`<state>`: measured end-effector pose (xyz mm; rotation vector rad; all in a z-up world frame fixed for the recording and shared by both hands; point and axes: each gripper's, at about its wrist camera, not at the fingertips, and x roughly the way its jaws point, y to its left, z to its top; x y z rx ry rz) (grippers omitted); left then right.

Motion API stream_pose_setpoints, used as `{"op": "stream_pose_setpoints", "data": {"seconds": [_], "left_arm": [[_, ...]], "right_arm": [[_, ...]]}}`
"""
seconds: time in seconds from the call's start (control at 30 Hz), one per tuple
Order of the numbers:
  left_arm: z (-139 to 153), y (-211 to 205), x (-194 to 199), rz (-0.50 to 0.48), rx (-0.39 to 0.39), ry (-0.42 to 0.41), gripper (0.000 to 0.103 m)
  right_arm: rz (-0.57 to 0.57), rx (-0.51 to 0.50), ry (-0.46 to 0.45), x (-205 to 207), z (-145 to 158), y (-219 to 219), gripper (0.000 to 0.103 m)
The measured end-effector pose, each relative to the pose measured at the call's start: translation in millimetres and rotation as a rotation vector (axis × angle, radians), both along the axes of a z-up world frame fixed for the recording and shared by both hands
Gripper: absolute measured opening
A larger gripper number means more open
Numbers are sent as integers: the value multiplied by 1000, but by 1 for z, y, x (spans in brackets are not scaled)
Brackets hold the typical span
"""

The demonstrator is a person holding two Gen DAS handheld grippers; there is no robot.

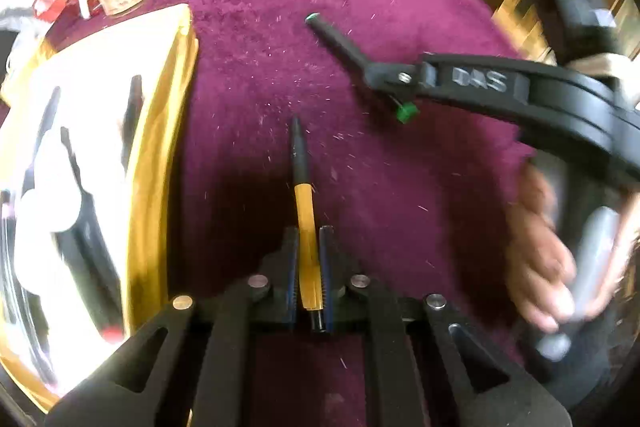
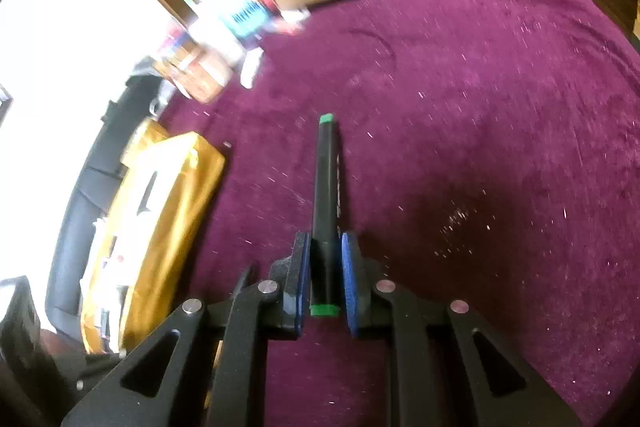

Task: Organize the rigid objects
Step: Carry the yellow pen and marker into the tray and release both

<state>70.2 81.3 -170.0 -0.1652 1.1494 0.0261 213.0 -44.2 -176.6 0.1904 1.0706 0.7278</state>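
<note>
1. The left gripper [image 1: 309, 267] has its jaws pressed shut on an orange-and-black pen [image 1: 305, 215]. The pen's long axis runs straight out along the fingers toward 12 o'clock, black tip leading, above the maroon-covered table [image 1: 400, 7].
2. The right gripper [image 2: 326, 275] pinches a black marker with green ends [image 2: 327, 195], which also points along the fingers toward 12 o'clock.
3. The gold-rimmed tray [image 1: 160, 155], already holding dark pens, lies at 9 to 10 o'clock of the left jaws, just beside them. From the right jaws it sits well off at 9 o'clock.
4. By my judgement the left hand is nearer the tray. Its pen lies roughly parallel to the tray's near edge, so a sideways carry toward 9 o'clock should suffice.
</note>
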Motion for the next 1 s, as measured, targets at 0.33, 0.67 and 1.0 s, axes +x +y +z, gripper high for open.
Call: {"op": "stream_pose_setpoints", "data": {"seconds": [0.33,0.67,1.0], "left_arm": [[48,74,-91,174,-204,-196,7],[54,169,-139,356,-280,-259,7],[37,230,-134,432,-274,-249,7]], "right_arm": [[70,58,-104,-25,16,13,13],[64,153,-222,-92,92,43,13],[244,82,-217,-138,76,130,14]]}}
